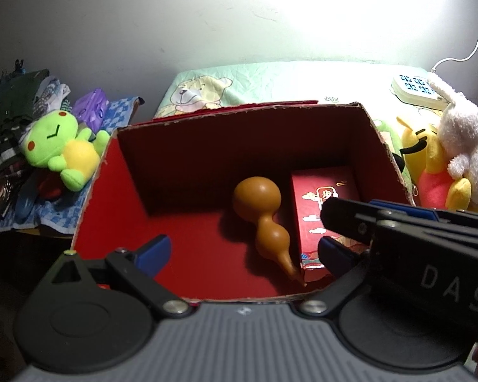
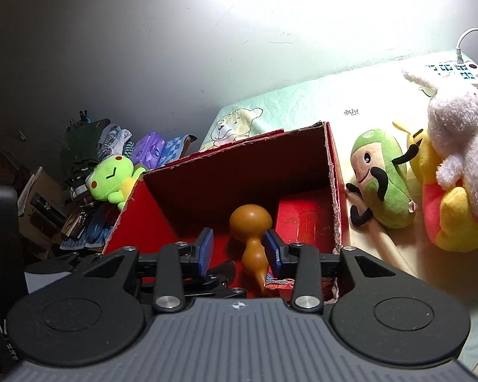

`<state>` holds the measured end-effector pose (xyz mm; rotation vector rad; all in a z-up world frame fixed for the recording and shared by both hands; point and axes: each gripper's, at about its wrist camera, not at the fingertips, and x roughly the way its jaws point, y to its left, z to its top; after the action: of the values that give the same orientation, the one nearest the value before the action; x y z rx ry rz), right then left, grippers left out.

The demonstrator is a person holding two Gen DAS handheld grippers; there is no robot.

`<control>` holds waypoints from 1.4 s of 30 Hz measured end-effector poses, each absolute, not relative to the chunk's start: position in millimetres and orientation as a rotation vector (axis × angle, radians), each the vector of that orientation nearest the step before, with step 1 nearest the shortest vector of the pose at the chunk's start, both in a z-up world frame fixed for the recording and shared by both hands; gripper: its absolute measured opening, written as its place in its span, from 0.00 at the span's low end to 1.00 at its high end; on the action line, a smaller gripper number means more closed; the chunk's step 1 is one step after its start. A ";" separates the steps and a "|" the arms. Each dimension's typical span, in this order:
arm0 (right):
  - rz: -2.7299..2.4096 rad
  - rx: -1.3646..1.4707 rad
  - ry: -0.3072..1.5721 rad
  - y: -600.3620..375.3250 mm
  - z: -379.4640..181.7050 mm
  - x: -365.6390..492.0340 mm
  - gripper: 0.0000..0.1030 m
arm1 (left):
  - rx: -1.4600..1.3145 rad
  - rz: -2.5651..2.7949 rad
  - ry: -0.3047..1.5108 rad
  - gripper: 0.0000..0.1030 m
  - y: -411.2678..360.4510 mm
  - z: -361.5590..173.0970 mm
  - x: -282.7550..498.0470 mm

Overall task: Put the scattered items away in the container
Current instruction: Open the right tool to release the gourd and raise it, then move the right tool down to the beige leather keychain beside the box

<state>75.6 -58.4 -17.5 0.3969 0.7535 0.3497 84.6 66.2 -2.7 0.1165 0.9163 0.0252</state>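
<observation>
A red cardboard box [image 1: 226,146] stands open on the bed. An orange-brown gourd [image 1: 261,213] lies on its floor, beside a small red gift box [image 1: 322,197] in the right corner. My left gripper [image 1: 243,254] hangs open and wide over the box's near edge, nothing between its blue pads. My right gripper [image 1: 344,219] reaches in from the right above the gift box. In the right wrist view the right gripper [image 2: 239,248] is open; the gourd [image 2: 250,219] shows in the gap but lies below in the box [image 2: 239,172], not pressed by the pads.
A green frog plush [image 1: 60,146] lies on clutter left of the box. Right of it are a green bean plush [image 2: 382,178], a yellow and red plush [image 2: 446,216] and a white rabbit [image 2: 459,140]. A power strip [image 1: 414,89] sits by the wall.
</observation>
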 end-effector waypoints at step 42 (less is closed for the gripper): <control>0.587 0.352 0.936 -82.6 -77.2 13.3 0.38 | -0.196 -0.037 0.980 0.97 80.0 -49.1 -27.6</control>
<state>13.3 -82.6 -77.2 0.3518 0.9358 0.5873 -27.6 80.0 -49.1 -0.1956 0.9801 -0.0366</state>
